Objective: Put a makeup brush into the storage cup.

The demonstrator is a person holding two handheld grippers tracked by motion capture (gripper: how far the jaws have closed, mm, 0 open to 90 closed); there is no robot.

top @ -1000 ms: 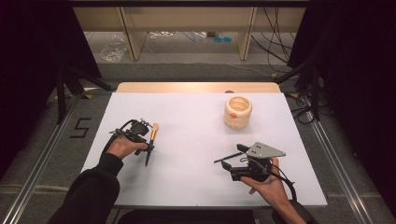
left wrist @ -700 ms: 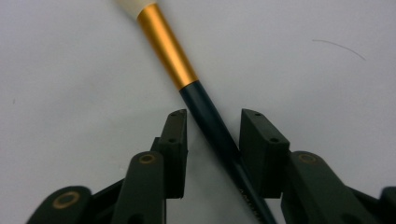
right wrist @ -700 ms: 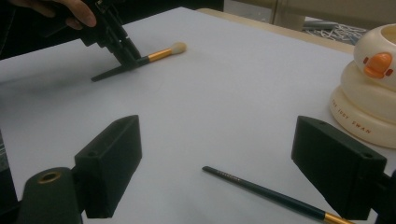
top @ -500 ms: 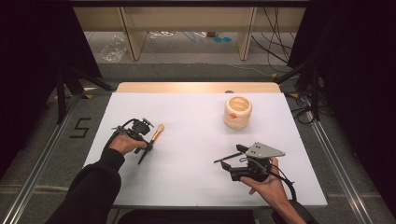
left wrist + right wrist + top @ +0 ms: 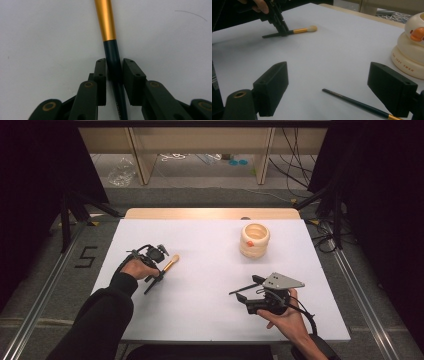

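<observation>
Left gripper [image 5: 154, 281] low at table's left, jaws nearly shut; right gripper [image 5: 239, 294] near right, jaws wide apart.

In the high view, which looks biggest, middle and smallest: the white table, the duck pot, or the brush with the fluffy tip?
1. white table
2. duck pot
3. brush, thin, partly hidden by the left gripper

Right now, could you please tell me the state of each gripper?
Left gripper: shut on the dark handle of the makeup brush.
Right gripper: open, holding nothing; a second brush lies on the table between its jaws.
</observation>
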